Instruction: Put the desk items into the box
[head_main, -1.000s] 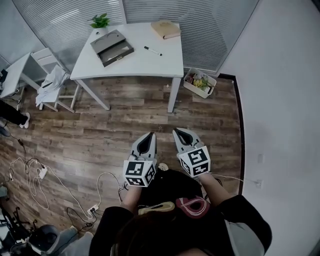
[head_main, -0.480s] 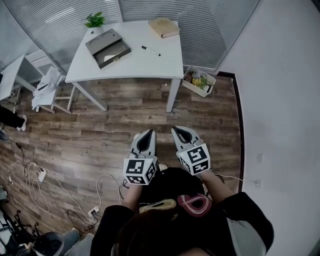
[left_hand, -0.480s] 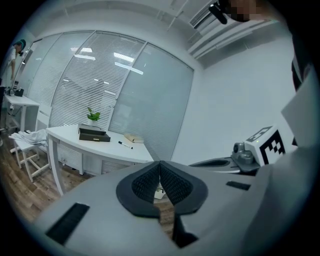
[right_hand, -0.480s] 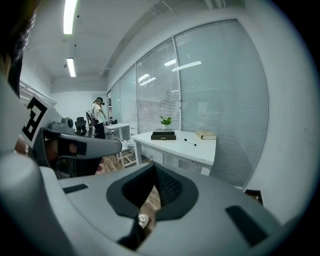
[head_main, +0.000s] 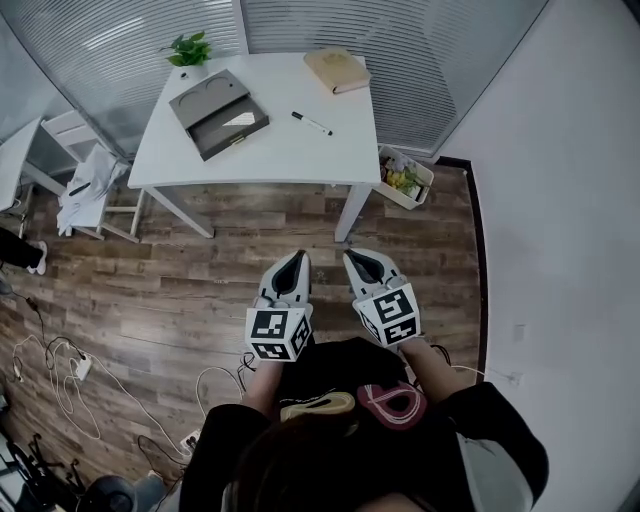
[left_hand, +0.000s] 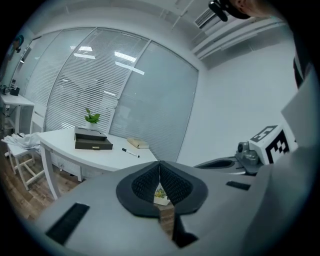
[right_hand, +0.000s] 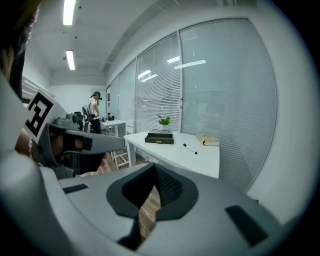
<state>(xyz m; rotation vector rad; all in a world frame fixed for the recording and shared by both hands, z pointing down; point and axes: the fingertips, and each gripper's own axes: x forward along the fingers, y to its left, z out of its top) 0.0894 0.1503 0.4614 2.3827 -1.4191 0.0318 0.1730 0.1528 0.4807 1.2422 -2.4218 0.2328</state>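
While the box (head_main: 218, 112) sits on the table (head_main: 290, 155), the left gripper (head_main: 298, 257) and right gripper (head_main: 353, 259) have jaws closed and empty.

A clear stretch of wood floor (head_main: 200, 270) is recorded between the left gripper (head_main: 297, 256), the right gripper (head_main: 352, 257) and the white table (head_main: 290, 155) — nothing stands on the direct line. The table's near edge is unobstructed; bare top is left between the open grey box (head_main: 220, 112), the pen (head_main: 312, 123) and the book (head_main: 337, 70). Passage is narrowed on the right by a basket (head_main: 425, 187) beside the table leg and by the white wall (head_main: 560, 200) — on the left by a cloth-draped chair (head_main: 85, 190). Loose cables (head_main: 60, 360) are strewn over the floor at lower left.
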